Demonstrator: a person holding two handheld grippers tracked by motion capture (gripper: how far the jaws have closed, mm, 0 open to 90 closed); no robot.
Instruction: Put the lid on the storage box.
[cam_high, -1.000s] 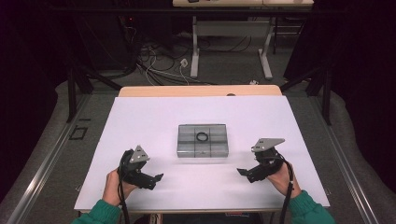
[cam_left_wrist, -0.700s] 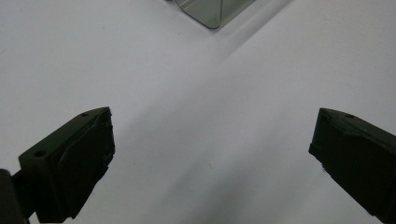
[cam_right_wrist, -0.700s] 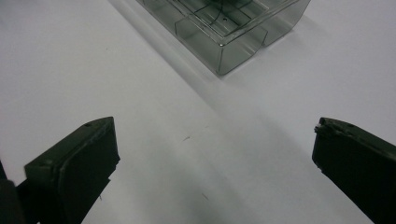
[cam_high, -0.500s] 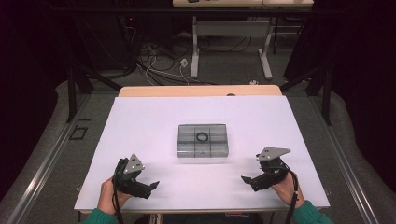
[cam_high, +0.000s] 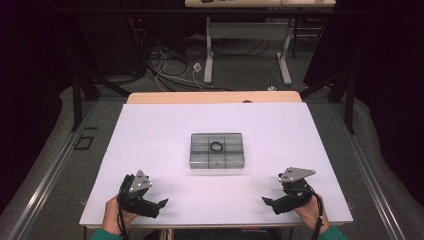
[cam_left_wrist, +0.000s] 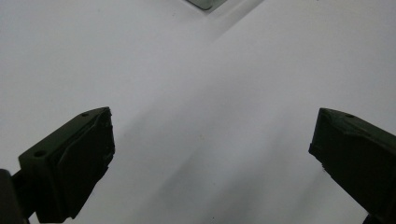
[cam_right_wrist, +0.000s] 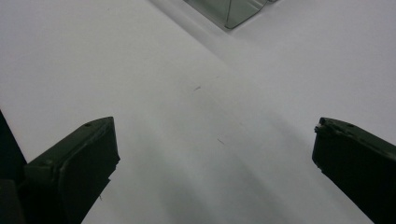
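Observation:
A clear divided box (cam_high: 217, 150) sits at the middle of the white table (cam_high: 165, 130), with a black ring (cam_high: 217, 147) in one of its back compartments. My left gripper (cam_high: 159, 206) rests near the front left edge, jaws spread wide and empty. My right gripper (cam_high: 270, 204) lies near the front right edge, also open and empty. In the left gripper view a corner of the box (cam_left_wrist: 205, 3) peeks in at the top, beyond the gripper (cam_left_wrist: 210, 154). The right gripper view has the box corner (cam_right_wrist: 233, 11) at the top, past the open gripper (cam_right_wrist: 215, 158).
A wooden strip (cam_high: 215, 97) runs along the table's far edge. Beyond it stand desk legs (cam_high: 209, 50) and loose cables (cam_high: 165, 60) on the floor. Dark stands flank the table on both sides.
Both grippers have drawn back toward the front edge of the table, away from the box. Their jaws stay open.

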